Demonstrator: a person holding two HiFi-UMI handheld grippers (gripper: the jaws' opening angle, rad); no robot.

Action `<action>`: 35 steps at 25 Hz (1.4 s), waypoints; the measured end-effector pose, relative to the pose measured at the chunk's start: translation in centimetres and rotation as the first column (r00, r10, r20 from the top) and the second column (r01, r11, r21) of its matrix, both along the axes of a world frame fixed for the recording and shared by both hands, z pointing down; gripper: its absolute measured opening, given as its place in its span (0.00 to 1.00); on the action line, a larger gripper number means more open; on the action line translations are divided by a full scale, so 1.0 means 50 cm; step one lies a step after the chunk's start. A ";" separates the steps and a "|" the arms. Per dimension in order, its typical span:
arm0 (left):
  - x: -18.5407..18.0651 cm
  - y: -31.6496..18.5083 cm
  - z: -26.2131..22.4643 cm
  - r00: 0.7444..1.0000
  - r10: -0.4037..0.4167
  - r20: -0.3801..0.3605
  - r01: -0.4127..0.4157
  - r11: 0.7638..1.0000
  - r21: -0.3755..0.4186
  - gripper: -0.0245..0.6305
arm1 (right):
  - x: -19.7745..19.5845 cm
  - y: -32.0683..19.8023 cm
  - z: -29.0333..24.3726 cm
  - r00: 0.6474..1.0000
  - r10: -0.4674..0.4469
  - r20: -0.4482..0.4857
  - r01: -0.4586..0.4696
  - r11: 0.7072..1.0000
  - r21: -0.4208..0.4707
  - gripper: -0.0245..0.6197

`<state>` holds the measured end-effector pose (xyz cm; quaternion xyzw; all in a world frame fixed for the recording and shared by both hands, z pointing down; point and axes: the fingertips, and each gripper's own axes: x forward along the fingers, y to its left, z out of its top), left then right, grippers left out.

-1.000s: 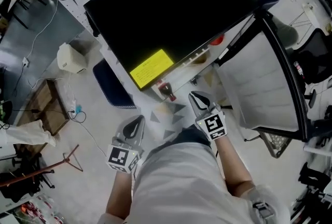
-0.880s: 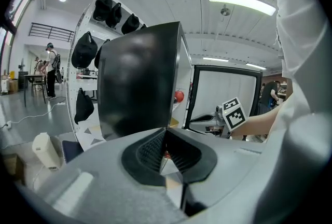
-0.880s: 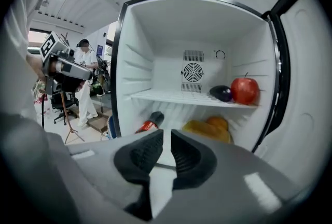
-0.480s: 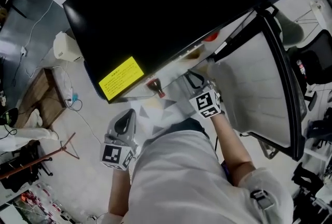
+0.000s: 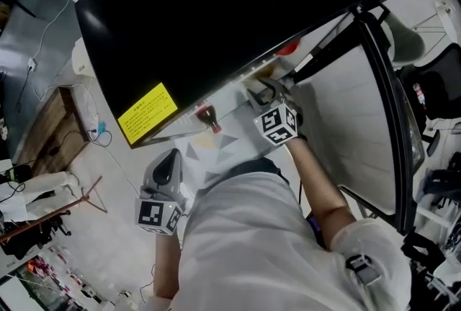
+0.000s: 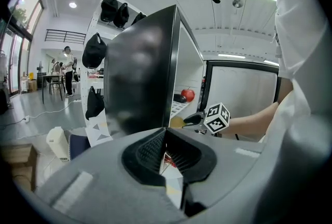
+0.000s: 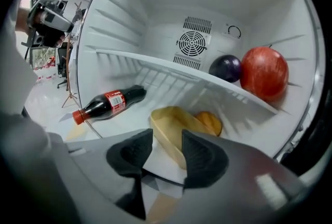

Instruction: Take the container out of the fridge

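Right gripper (image 7: 167,141) reaches into the fridge (image 7: 155,5). Its jaws have just been opening and stand wide, with the near rim of the yellow container (image 7: 176,122) in the gap, not pressed. The container lies under the wire shelf (image 7: 155,65), between a cola bottle (image 7: 106,105) and an orange fruit (image 7: 210,122). Left gripper (image 6: 166,135) hangs outside, jaws together, empty.
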<state>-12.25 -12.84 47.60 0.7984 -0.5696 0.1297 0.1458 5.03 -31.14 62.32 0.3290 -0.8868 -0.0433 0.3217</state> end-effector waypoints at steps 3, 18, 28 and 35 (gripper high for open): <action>0.001 0.001 0.001 1.000 -0.020 0.002 0.020 1.000 0.001 0.05 | -0.006 -0.014 0.018 0.998 -0.033 -0.055 0.033 0.999 0.013 0.31; -0.013 0.024 -0.001 0.996 -0.093 -0.005 0.093 0.996 -0.002 0.05 | -0.029 -0.019 0.097 0.975 -0.108 -0.193 0.095 0.993 -0.076 0.21; -0.018 0.030 0.002 0.999 -0.047 -0.017 0.047 0.999 0.002 0.05 | -0.026 0.026 0.070 0.983 -0.077 -0.167 0.067 0.996 -0.065 0.07; -0.016 0.026 0.003 0.999 0.026 -0.034 -0.026 1.000 0.009 0.05 | -0.023 0.089 0.041 0.991 -0.045 -0.123 0.035 0.996 -0.081 0.07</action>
